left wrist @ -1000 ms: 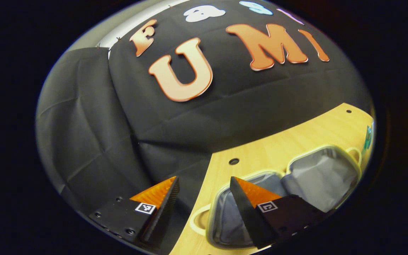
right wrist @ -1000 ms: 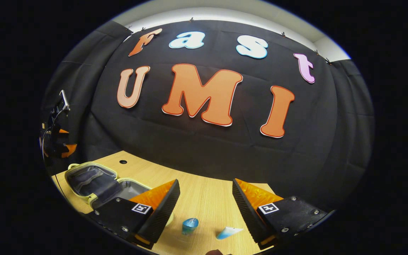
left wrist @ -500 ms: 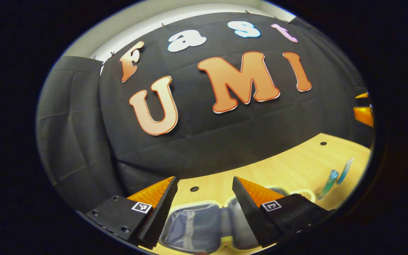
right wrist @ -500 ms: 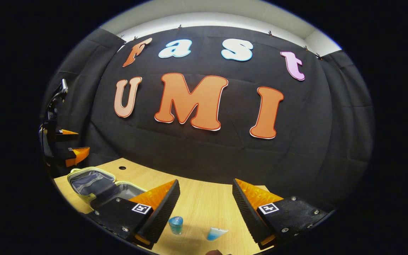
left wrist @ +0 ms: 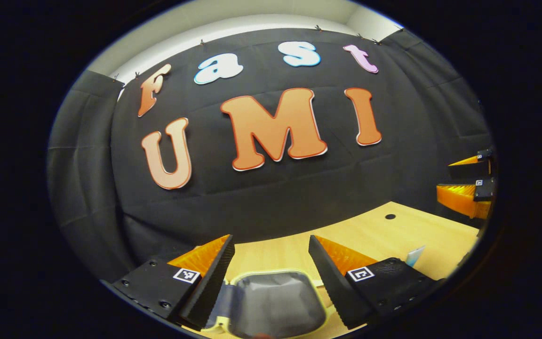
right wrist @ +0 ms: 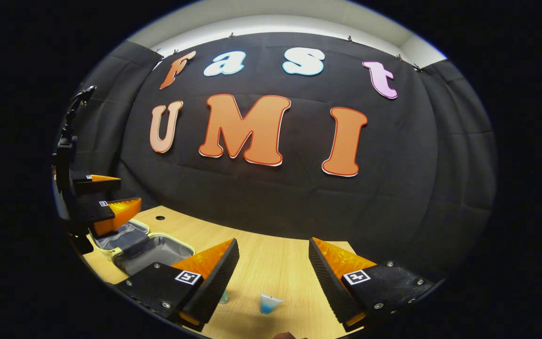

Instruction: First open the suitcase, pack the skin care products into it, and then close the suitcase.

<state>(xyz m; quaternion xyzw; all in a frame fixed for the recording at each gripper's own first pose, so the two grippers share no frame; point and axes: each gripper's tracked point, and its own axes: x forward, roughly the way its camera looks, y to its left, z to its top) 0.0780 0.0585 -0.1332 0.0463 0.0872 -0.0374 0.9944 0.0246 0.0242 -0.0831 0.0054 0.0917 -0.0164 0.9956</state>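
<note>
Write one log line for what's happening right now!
suitcase: open on table | left gripper: open, above suitcase | right gripper: open, empty | products: tube on table, unpacked

No readable text stands on any object here.

Suitcase (left wrist: 275, 301) cut off by lower edge; bottle (right wrist: 224, 297) mostly hidden behind right claw (right wrist: 271, 273) finger.

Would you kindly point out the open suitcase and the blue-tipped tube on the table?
suitcase (right wrist: 158, 252), right gripper view, on its grey lining.
blue-tipped tube (right wrist: 268, 303), right gripper view, on its body.
</note>
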